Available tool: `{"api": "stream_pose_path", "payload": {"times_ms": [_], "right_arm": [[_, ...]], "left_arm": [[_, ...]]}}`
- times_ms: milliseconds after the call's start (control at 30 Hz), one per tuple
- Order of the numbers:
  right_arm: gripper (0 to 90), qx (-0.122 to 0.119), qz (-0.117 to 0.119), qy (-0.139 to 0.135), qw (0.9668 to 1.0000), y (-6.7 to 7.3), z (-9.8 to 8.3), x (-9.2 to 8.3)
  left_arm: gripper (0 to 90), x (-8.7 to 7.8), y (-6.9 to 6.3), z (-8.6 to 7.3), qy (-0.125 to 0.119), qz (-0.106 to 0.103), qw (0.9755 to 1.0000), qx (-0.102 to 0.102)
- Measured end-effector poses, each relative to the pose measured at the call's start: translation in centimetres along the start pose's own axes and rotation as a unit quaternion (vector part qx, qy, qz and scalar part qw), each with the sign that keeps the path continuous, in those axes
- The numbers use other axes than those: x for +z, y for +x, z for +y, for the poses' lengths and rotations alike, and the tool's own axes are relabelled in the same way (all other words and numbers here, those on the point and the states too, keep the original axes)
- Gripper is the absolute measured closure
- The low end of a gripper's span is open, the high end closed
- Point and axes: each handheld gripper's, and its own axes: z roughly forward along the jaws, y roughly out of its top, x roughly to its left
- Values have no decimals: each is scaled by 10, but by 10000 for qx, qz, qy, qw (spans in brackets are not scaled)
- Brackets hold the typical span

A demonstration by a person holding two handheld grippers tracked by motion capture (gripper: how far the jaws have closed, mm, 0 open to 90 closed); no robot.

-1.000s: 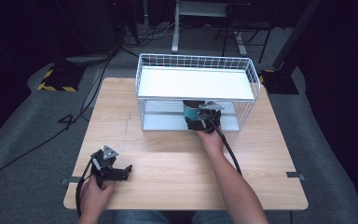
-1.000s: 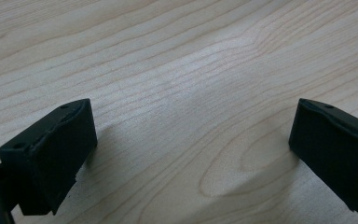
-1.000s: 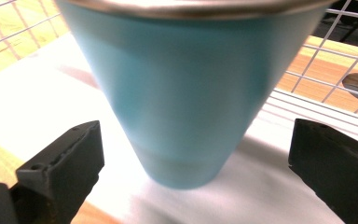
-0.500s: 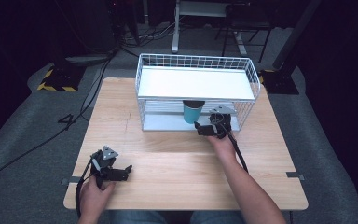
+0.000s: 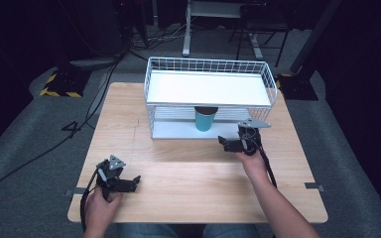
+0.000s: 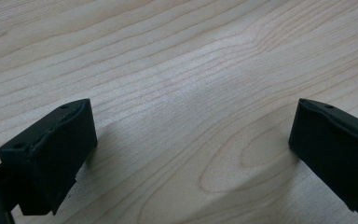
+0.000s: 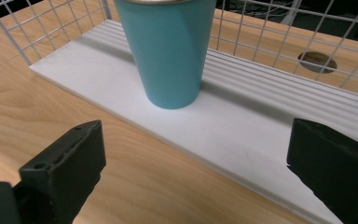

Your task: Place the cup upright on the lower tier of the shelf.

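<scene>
High view first, from left to right: we hold the left gripper (image 5: 135, 180) low over the near left part of the wooden table (image 5: 198, 173), its jaws spread wide with nothing between them, as the left gripper view also shows. Further right, the teal cup (image 5: 204, 119) stands upright on the white lower shelf (image 5: 178, 131) of the wire rack (image 5: 151, 82), under the upper shelf. Our right gripper (image 5: 222, 142) sits just in front of the rack, to the right of the cup and apart from it, jaws released and empty; they have just been closing slightly.
</scene>
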Motion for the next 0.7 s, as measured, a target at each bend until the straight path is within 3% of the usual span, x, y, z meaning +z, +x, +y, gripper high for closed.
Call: {"api": "stream_pose_path", "payload": {"times_ms": [267,467,700], "right_arm": [[87,-60,126,-70,9999,-7,-5,-36],[131,-12,227,-148,9996,-19,-15,-69],[132,-9,240,-78,9997,-28,-27,-89]], "left_arm": [[12,1,0,1,-1,3,10000,-13],[12,1,0,1,0,4,10000,-16],[12,1,0,1,0,3,10000,-12]]}}
